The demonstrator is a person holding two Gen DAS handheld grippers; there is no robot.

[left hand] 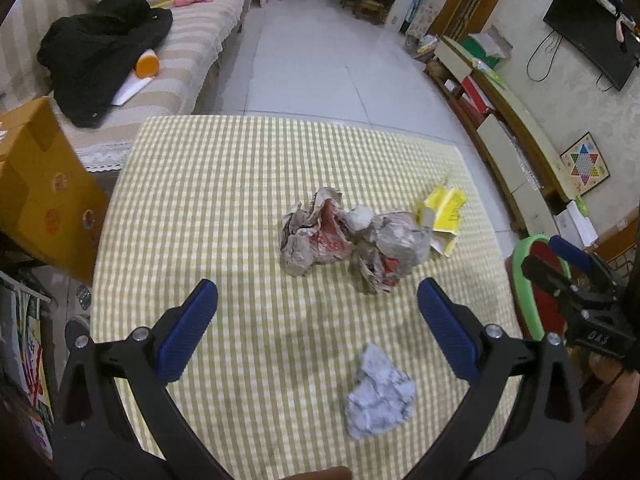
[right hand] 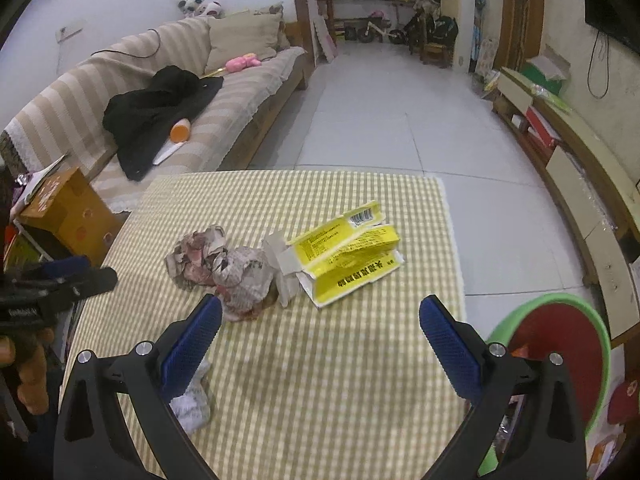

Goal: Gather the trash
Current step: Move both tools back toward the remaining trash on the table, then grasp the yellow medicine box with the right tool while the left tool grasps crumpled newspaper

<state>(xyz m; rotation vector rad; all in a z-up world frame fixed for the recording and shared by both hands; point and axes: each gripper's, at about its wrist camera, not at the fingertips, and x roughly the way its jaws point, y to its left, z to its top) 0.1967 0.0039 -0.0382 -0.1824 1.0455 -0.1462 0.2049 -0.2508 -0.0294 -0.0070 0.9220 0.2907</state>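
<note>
On the checked tablecloth [left hand: 224, 184] lie two crumpled newspaper balls [left hand: 316, 236] [right hand: 224, 268], a torn yellow carton [left hand: 442, 212] [right hand: 348, 256] and a crumpled white paper ball [left hand: 378, 398] [right hand: 192, 400]. My left gripper [left hand: 318, 304] is open and empty, above the near table, with the white ball just below between its fingers. My right gripper [right hand: 320, 320] is open and empty, in front of the carton; it also shows in the left wrist view [left hand: 560, 256] at the table's right edge. The left gripper shows at the left of the right wrist view [right hand: 60, 276].
A green-rimmed red bin [right hand: 560, 344] [left hand: 536, 284] stands off the table's right side. A cardboard box [left hand: 40, 184] [right hand: 68, 216] sits to the left. A striped sofa [right hand: 120, 92] with black clothing is at the back left; a TV cabinet [left hand: 508, 128] runs along the right.
</note>
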